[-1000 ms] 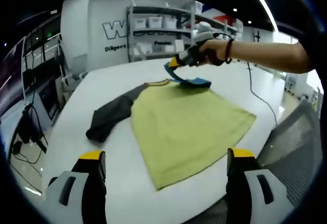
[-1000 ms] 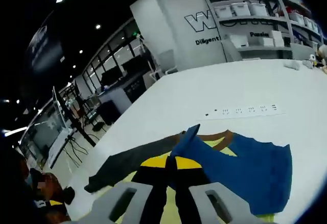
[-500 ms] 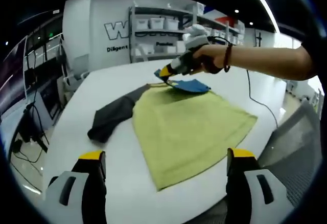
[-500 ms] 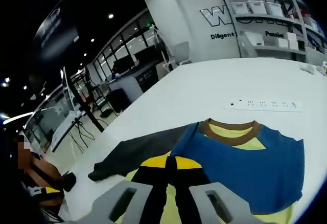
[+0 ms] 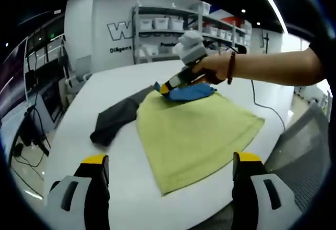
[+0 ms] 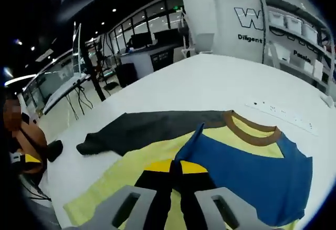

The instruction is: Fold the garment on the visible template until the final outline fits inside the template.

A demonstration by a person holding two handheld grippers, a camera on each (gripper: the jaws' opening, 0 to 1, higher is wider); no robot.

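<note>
A: Where does the garment (image 5: 199, 130) lie?

B: Spread flat on the white worktop (image 5: 68, 151), yellow-green body toward the near edge, collar (image 6: 257, 131) toward the far edge where the shelves (image 5: 173, 30) stand. No template outline is plain to me under it.

A: And the sleeves?

B: The grey sleeve (image 5: 113, 119) trails off the shoulder toward the worktop's left side, lying limp and a bit bunched at its cuff. The blue sleeve (image 6: 247, 172) is the one in play.

A: Who has it?

B: The right tongs (image 5: 167, 87). In the right gripper view its jaws are pressed together on a raised peak of the blue cloth, just off the collar, so the sleeve is lifted at that edge and drapes back over the yellow chest.

A: The left tongs?

B: The left tongs (image 5: 170, 188) hang near the worktop's near edge, jaws wide apart with nothing between them, the hem lying between and beyond them.

A: So what does the fold turn on?

B: I'd judge the sleeve's long axis runs from the right shoulder across toward the grey one. The right tongs is on it already; carrying it further across, then laying it flat on the body, looks the natural move. The grey sleeve is nearer the left tongs, off to its left and ahead.

A: Risk?

B: The thin cloth could slip or wrinkle when lowered.
</note>
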